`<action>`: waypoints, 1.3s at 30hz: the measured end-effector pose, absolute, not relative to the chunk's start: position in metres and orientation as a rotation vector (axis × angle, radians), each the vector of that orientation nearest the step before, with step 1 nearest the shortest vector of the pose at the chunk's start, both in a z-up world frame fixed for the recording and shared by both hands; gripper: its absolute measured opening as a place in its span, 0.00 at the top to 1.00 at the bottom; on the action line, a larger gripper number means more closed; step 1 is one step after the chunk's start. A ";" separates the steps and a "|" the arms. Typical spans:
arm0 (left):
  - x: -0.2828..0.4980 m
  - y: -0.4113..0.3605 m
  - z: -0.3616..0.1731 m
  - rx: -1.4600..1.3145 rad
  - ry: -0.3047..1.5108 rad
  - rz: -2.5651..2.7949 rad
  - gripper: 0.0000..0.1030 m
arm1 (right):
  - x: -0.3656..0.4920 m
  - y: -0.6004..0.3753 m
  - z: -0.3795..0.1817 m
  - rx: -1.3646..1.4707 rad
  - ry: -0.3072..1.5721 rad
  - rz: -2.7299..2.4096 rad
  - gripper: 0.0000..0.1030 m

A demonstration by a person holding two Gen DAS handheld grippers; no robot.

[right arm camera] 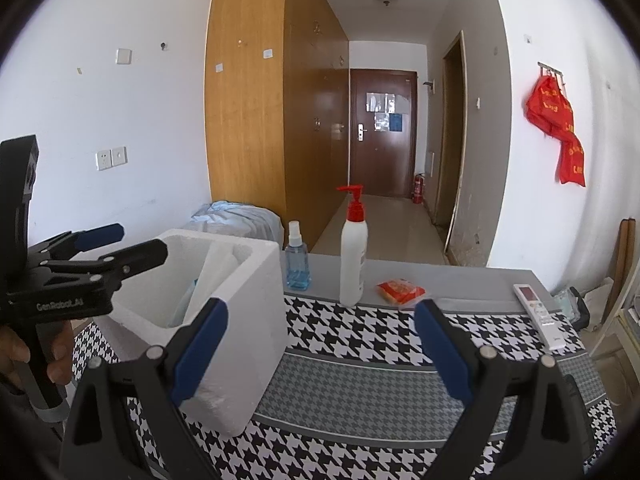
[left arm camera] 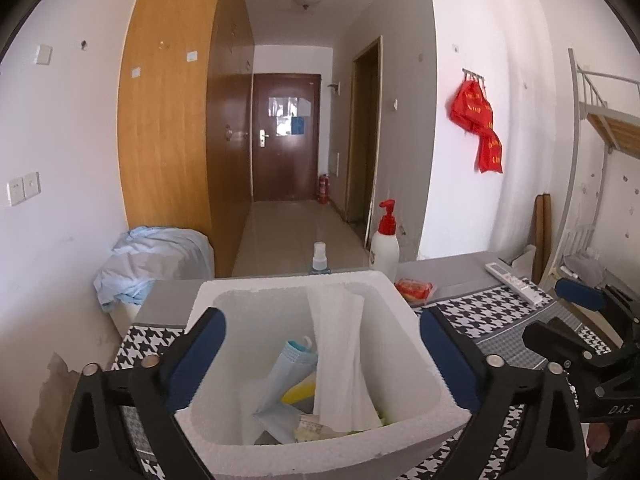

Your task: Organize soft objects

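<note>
A white foam box (left arm camera: 404,320) stands on the houndstooth table cloth (right arm camera: 360,340). Inside it lie a white folded tissue (left arm camera: 340,360), a blue face mask (left arm camera: 288,368) and a yellow item (left arm camera: 300,392). My left gripper (left arm camera: 322,356) is open and empty, its fingers on either side of the box. It also shows in the right wrist view (right arm camera: 136,244) above the box (right arm camera: 248,320). My right gripper (right arm camera: 320,352) is open and empty over the cloth, right of the box. A red packet (right arm camera: 400,290) lies on the table behind it.
A white pump bottle with a red top (right arm camera: 354,264) and a blue spray bottle (right arm camera: 297,264) stand behind the box. A white remote (right arm camera: 540,316) lies at the table's right edge. A blue cloth pile (left arm camera: 152,264) sits left of the table, by the wall.
</note>
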State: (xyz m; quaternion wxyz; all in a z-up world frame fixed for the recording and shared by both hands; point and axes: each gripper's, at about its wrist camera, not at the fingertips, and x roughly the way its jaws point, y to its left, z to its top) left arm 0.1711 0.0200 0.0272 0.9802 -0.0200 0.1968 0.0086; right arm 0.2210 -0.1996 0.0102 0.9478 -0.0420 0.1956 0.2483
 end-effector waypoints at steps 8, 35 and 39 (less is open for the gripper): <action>0.162 0.017 0.030 -0.036 0.379 0.028 0.01 | 0.214 -0.199 0.014 -0.088 0.384 0.515 0.06; 0.112 0.005 0.042 -0.016 0.315 0.024 0.01 | 0.167 -0.211 0.030 -0.084 0.319 0.518 0.06; 0.103 0.002 0.044 -0.011 0.306 0.030 0.01 | 0.159 -0.212 0.033 -0.085 0.306 0.519 0.06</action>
